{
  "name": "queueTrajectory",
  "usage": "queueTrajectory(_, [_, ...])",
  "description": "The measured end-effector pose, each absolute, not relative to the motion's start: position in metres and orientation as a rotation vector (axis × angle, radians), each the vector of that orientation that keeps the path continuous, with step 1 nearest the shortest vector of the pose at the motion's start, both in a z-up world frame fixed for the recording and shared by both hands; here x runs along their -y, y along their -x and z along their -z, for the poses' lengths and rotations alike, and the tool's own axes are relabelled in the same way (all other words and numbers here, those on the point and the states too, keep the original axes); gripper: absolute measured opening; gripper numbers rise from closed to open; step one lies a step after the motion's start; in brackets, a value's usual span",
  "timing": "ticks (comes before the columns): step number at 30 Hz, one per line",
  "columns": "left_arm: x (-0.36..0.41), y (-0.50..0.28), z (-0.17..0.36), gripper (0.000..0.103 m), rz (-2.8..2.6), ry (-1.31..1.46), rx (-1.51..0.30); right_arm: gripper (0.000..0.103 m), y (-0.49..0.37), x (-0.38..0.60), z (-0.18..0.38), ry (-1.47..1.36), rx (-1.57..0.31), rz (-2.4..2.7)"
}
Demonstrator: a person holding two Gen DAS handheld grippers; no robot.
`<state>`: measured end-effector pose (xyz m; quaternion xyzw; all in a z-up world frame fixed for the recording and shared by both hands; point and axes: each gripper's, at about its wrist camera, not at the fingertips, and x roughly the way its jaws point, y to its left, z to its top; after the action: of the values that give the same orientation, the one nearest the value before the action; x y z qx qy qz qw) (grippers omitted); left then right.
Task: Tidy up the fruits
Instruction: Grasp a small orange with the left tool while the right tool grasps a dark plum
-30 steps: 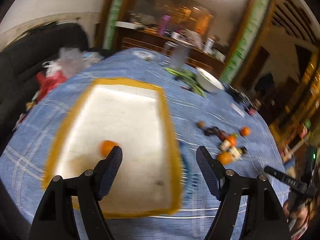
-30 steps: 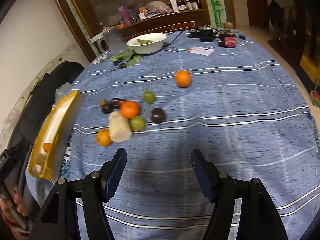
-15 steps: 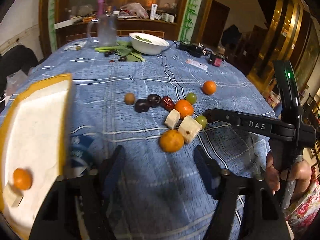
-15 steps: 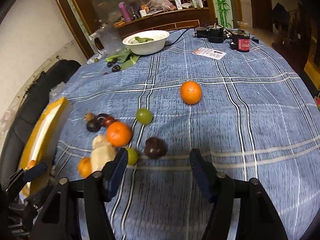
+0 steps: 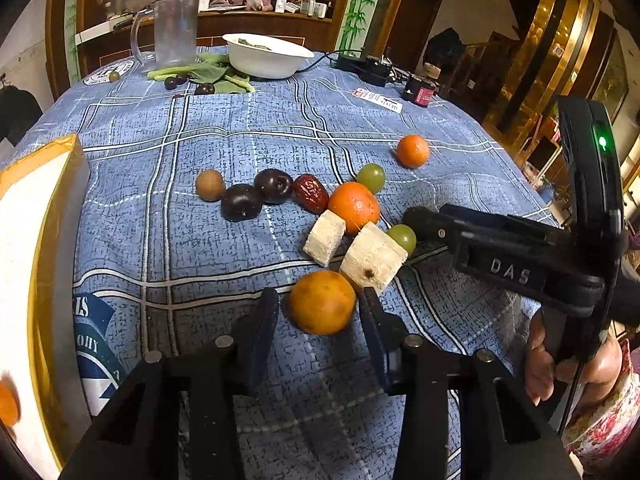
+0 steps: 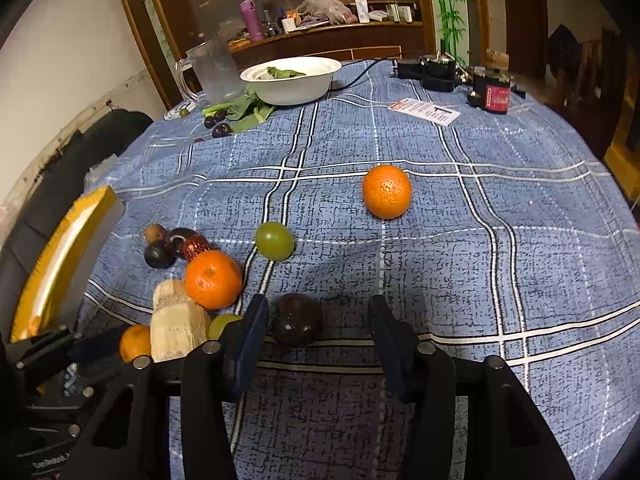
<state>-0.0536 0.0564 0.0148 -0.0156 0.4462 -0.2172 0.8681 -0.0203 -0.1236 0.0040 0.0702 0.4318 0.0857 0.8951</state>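
My left gripper [image 5: 318,306] is open, its jaws on either side of an orange [image 5: 322,307] on the blue cloth, with small gaps. My right gripper [image 6: 316,316] is open around a dark plum [image 6: 297,325], which sits nearer its left finger. Close by lie two pale fruit chunks [image 5: 374,257], a second orange [image 5: 354,206], green grapes [image 5: 371,177], dark plums [image 5: 241,202], a red date [image 5: 311,192] and a small brown fruit [image 5: 209,185]. A third orange [image 6: 386,191] lies apart. The yellow-rimmed tray [image 5: 24,240] at left holds an orange [image 5: 7,404].
At the table's far end stand a white bowl [image 5: 266,55] of greens, a clear jug [image 5: 172,30], leafy greens with dark fruit [image 5: 208,76], a paper card [image 6: 426,111], a red jar [image 6: 492,94] and black devices [image 6: 430,70]. A sideboard stands behind.
My left gripper swung from over the tray to the fruit pile and now brackets the near orange. My right gripper moved forward and now brackets the dark plum.
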Motion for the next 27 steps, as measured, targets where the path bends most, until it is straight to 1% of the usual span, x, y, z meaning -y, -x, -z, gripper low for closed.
queueTrajectory(1, [-0.057, 0.054, -0.013, 0.04, 0.456, 0.042, -0.929, 0.047, 0.021, 0.121, -0.004, -0.126, -0.892, -0.175])
queueTrajectory(4, [-0.058, 0.055, -0.012, 0.041, 0.46, 0.054, -0.913, 0.039, 0.023, 0.113, -0.003, -0.082, -0.888, -0.19])
queueTrajectory(6, [-0.059, 0.053, -0.011, 0.045, 0.475, 0.076, -0.908, 0.038, 0.023, 0.111, -0.003, -0.071, -0.889, -0.198])
queueTrajectory(10, [-0.054, 0.052, -0.011, 0.06, 0.506, 0.072, -0.903, 0.034, 0.023, 0.115, -0.002, -0.093, -0.89, -0.199])
queueTrajectory(15, [-0.05, 0.052, -0.012, 0.061, 0.51, 0.057, -0.902, 0.034, 0.023, 0.112, -0.002, -0.078, -0.89, -0.195])
queueTrajectory(16, [-0.05, 0.052, -0.012, 0.06, 0.508, 0.058, -0.901, 0.034, 0.023, 0.112, -0.002, -0.079, -0.89, -0.195])
queueTrajectory(17, [-0.051, 0.051, -0.013, 0.051, 0.509, 0.061, -0.9, 0.034, 0.023, 0.112, -0.002, -0.08, -0.89, -0.195])
queueTrajectory(18, [-0.051, 0.051, -0.012, 0.039, 0.506, 0.061, -0.901, 0.034, 0.023, 0.111, -0.002, -0.078, -0.89, -0.194])
queueTrajectory(19, [-0.05, 0.051, -0.012, 0.031, 0.504, 0.064, -0.906, 0.034, 0.023, 0.11, -0.002, -0.073, -0.89, -0.191])
queueTrajectory(23, [-0.049, 0.054, -0.015, 0.031, 0.479, 0.044, -0.882, 0.032, 0.023, 0.107, -0.002, -0.044, -0.891, -0.173])
queueTrajectory(24, [-0.051, 0.054, -0.015, 0.031, 0.47, 0.046, -0.88, 0.03, 0.023, 0.106, -0.002, -0.036, -0.891, -0.169])
queueTrajectory(25, [-0.053, 0.053, -0.016, 0.031, 0.455, 0.051, -0.881, 0.025, 0.024, 0.104, -0.003, -0.026, -0.896, -0.17])
queueTrajectory(27, [-0.059, 0.055, -0.018, 0.031, 0.435, 0.061, -0.885, 0.024, 0.029, 0.101, -0.007, -0.007, -0.9, -0.156])
